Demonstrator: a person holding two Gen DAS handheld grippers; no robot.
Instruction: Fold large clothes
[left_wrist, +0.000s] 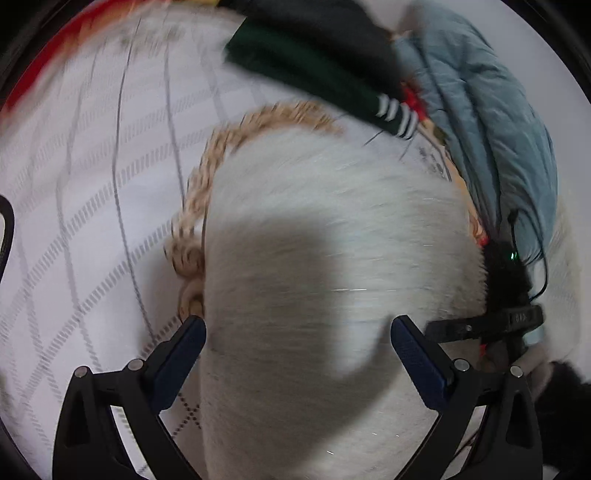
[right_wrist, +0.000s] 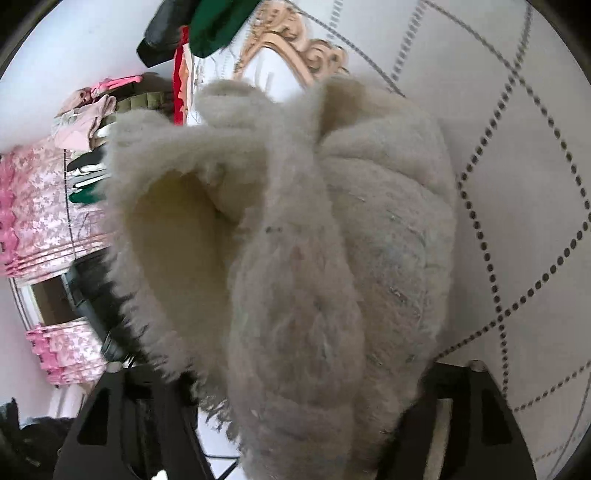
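A big fluffy grey coat (right_wrist: 332, 240) is bunched up on the white bed sheet (left_wrist: 92, 184), so the folding looks only part done. The left gripper (left_wrist: 297, 339) is spread wide over it, holding nothing. The right gripper (right_wrist: 295, 406) is buried in fur, so its jaws cannot be told; a loose edge probably needs grabbing next.

Both views are brightly and evenly lit, with strong fisheye curvature and black vignetting at the edges. The left wrist view is heavily motion-blurred; a soft grey shadow (left_wrist: 280, 266) falls on the white fluffy garment (left_wrist: 332, 206) ahead of the fingers. The right wrist view is sharper centrally, smearing toward its left and upper margins.
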